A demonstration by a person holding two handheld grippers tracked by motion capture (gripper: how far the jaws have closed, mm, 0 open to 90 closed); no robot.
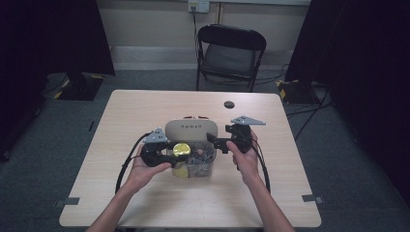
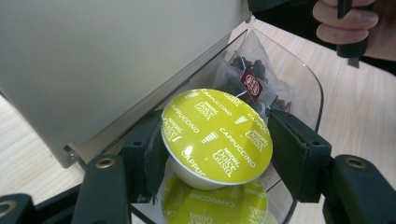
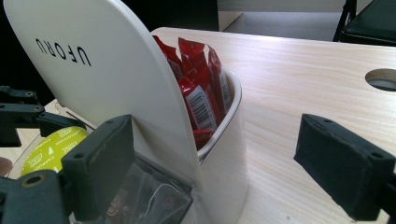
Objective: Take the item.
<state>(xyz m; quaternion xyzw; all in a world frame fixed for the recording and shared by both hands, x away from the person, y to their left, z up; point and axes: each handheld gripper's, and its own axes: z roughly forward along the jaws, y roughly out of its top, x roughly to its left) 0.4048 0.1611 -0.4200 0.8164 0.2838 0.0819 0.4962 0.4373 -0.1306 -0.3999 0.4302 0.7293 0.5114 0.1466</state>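
A yellow-green capsule (image 2: pixel 216 135) with white lettering, red sachets (image 3: pixel 200 91), a cream organiser (image 3: pixel 112 79), black gripper (image 2: pixel 212 154).

Both grippers, left gripper (image 1: pixel 169 157) and right gripper (image 1: pixel 218 143), were black with grey three-cornered plates on top, brass-coloured screws by blocky jaw pads, and black cables trailing. The forearms were bare, sleeveless.
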